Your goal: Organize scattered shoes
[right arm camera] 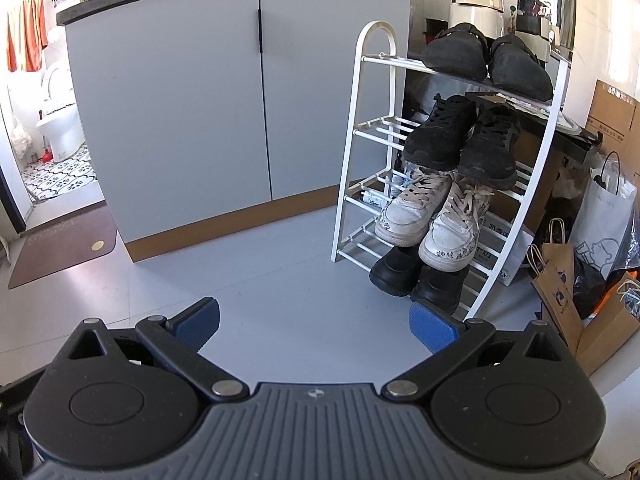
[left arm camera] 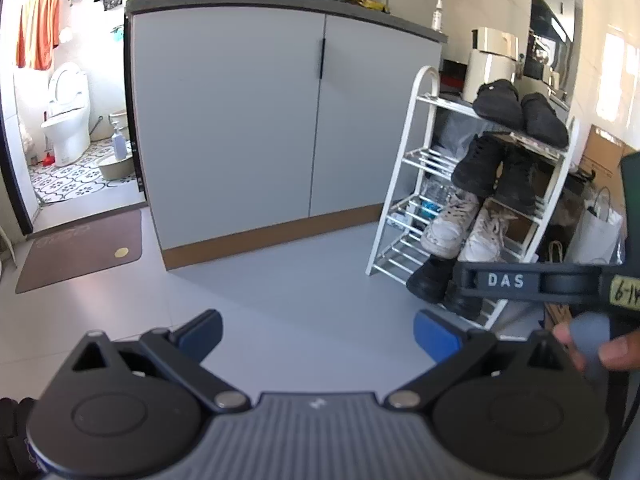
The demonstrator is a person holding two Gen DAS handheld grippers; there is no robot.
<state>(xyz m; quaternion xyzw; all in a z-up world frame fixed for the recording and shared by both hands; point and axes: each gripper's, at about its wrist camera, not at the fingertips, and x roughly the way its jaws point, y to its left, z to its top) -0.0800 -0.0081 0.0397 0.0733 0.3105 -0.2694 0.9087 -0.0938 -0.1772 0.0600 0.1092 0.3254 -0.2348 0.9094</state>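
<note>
Left tool (left arm camera: 318,334) and right tool (right arm camera: 314,326) were both spread wide, empty, hovering over grey floor (right arm camera: 288,280). Both faced the shoe rack (right arm camera: 360,152).

In the left wrist view, the right gripper's body (left arm camera: 532,282) crosses in front of the black boots (left arm camera: 430,282) ahead and to the right, hiding their tops. A blurred hand (left arm camera: 600,350) is cut by the right edge. The boots' (right arm camera: 394,272) uppers sit hidden under the white sneakers (right arm camera: 416,210).

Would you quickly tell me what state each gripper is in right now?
Left gripper: open, holding nothing, above bare floor.
Right gripper: open, holding nothing, facing the shoe rack.
</note>
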